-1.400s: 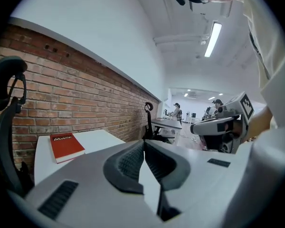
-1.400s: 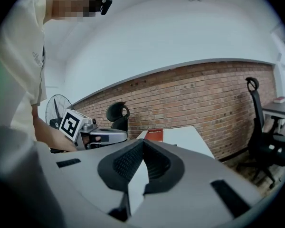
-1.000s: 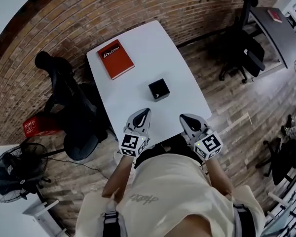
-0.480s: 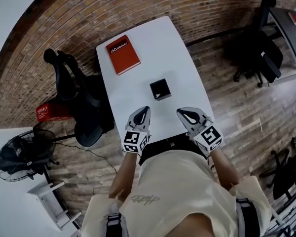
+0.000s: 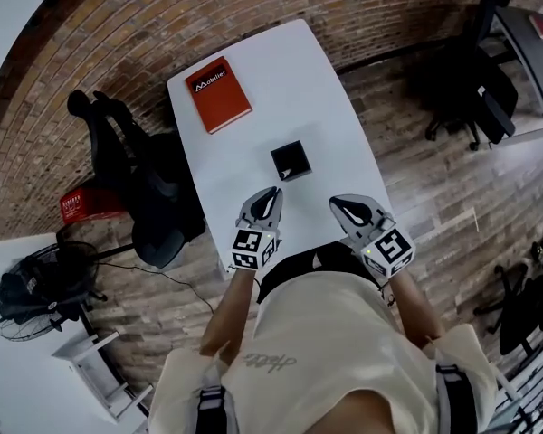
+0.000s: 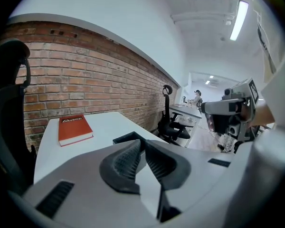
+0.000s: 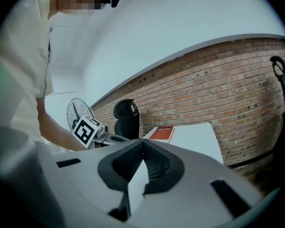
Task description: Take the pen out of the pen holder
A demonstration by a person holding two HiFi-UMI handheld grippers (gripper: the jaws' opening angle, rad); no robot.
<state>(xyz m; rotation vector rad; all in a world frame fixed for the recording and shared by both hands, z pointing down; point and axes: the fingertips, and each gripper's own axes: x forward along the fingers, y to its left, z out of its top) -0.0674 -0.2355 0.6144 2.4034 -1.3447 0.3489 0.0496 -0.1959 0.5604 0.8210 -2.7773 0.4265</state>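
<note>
Nearer the black square pen holder (image 5: 290, 160) now, my left hand-held gripper (image 5: 271, 193) rides clenched, empty, merely approaching, I judge; right hand-held gripper (image 5: 340, 204) likewise.

Left tongs: white two-jaw gripper (image 5: 271, 193) with a marker cube, above the near edge of the white rectangular table (image 5: 330, 107), nose closed to a point.
Right tongs: matching white gripper (image 5: 337, 202), near the left one, apart from it.
Pen holder: small black square pen holder (image 5: 290, 160), just beyond both tips, nearer the left.
Book: red hardcover book (image 5: 217, 94), well beyond the left tongs.
Chair: black office chair (image 5: 149, 188), left of the left tongs.
</note>
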